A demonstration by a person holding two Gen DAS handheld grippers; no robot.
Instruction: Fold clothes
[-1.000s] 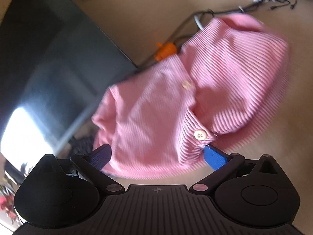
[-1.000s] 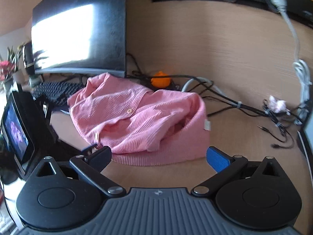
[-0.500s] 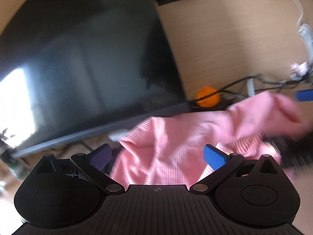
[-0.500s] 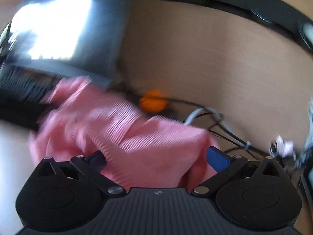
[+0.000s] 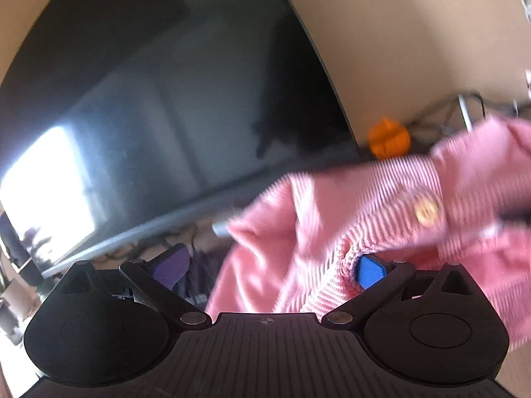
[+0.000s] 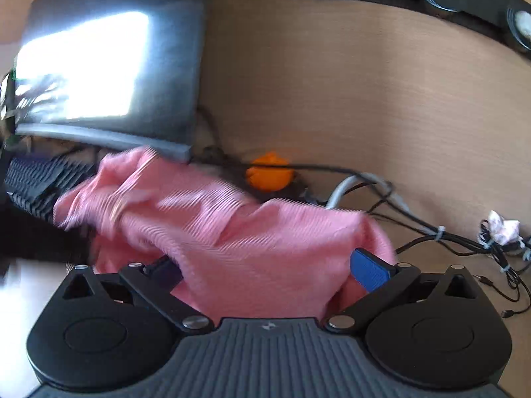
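Note:
A pink ribbed garment (image 5: 332, 219) with cream buttons lies bunched on the wooden desk in front of a dark monitor. It also shows in the right wrist view (image 6: 232, 245). My left gripper (image 5: 268, 268) is open, with cloth lying between its fingers and draped by the blue pad (image 5: 370, 270). My right gripper (image 6: 268, 272) is open too, pushed into the garment, with pink cloth filling the gap between its fingers. Both views are motion-blurred.
A dark monitor (image 6: 109, 66) stands at the back left with a black keyboard (image 6: 36, 182) below it. An orange object (image 6: 270, 170) and several cables (image 6: 431, 229) lie against the wooden back wall. A crumpled white scrap (image 6: 502, 227) sits at the right.
Both grippers have moved in closer to the garment. The right gripper now has cloth between its open fingers. The left view swung from above the garment toward the monitor.

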